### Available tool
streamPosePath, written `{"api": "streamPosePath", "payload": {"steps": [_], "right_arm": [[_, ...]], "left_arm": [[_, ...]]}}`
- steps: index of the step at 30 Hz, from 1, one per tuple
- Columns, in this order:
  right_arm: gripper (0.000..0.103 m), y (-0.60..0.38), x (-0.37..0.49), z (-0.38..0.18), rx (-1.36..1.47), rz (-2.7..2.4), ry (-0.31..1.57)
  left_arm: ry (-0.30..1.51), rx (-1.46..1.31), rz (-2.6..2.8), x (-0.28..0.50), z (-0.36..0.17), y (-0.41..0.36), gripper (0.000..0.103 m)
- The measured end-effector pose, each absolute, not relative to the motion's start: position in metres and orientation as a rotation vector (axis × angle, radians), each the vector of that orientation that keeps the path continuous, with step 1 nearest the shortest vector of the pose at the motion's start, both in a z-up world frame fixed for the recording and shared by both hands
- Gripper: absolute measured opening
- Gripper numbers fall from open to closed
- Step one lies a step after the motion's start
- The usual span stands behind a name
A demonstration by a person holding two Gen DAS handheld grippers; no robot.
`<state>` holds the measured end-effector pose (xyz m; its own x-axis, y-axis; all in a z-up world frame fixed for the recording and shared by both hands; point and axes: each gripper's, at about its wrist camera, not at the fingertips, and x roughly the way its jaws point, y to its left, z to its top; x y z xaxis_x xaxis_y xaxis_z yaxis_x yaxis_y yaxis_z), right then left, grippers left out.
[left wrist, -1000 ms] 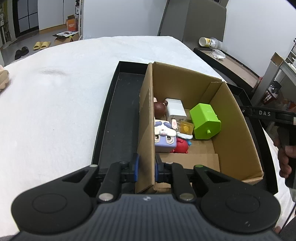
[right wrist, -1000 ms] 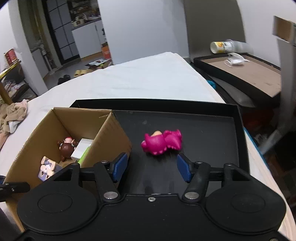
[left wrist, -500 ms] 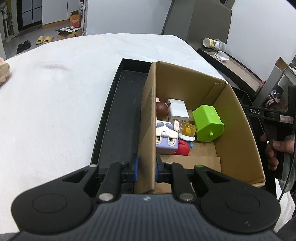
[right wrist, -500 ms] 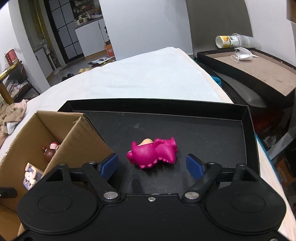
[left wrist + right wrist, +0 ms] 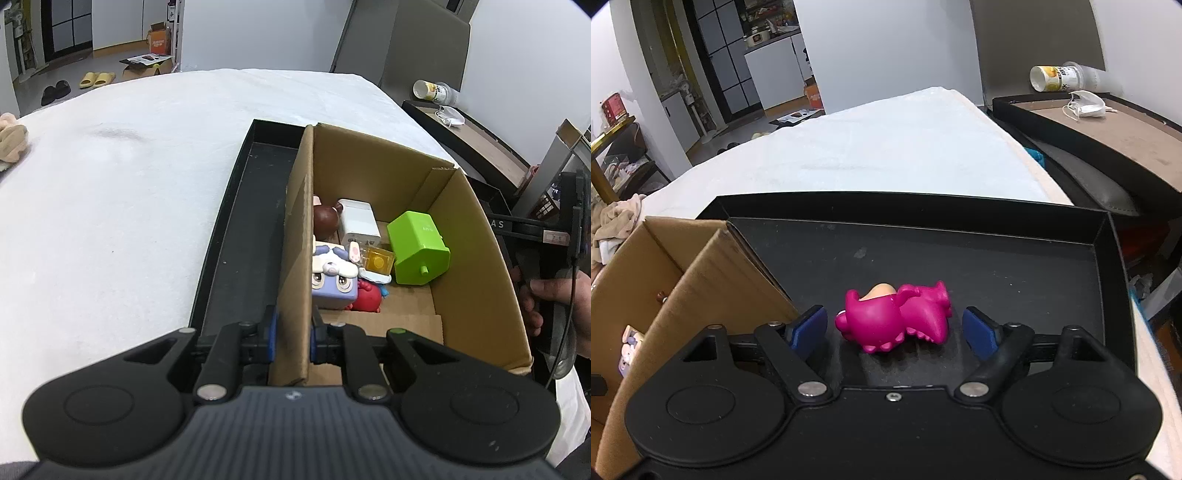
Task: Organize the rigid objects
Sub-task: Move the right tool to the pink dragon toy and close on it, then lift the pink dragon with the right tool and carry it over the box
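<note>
The left gripper (image 5: 292, 339) is clamped on the one cardboard box (image 5: 476, 258) wall; the right gripper (image 5: 894, 329), jaws just widened, straddles one pink dinosaur (image 5: 894, 317) untouched

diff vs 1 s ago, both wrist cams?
The right gripper has come down and closed in on the pink dinosaur toy, and its jaws have just been opening; the toy now lies between the pads, untouched, on the black tray. Unchanged: the left gripper stays shut on the cardboard box wall, and the toys inside have not moved.
</note>
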<state>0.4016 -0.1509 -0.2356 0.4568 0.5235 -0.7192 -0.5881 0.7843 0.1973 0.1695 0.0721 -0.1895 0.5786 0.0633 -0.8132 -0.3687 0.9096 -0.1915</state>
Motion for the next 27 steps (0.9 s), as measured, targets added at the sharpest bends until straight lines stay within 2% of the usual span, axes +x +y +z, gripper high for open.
{"api": "streamPosePath", "payload": {"steps": [6, 18, 27], "right_arm": [[0.068, -0.145, 0.401, -0.237, -0.124, 0.705, 0.839], [0.068, -0.154, 0.374, -0.218, -0.213, 0.705, 0.822], [0.068, -0.177, 0.362, -0.196, -0.144, 0.630, 0.850]], "left_arm": [[0.924, -0.360, 0.267, 0.169, -0.189, 0.068, 0.015], [0.923, -0.349, 0.273, 0.169, -0.188, 0.067, 0.015], [0.926, -0.341, 0.273, 0.170, -0.188, 0.066, 0.015]]}}
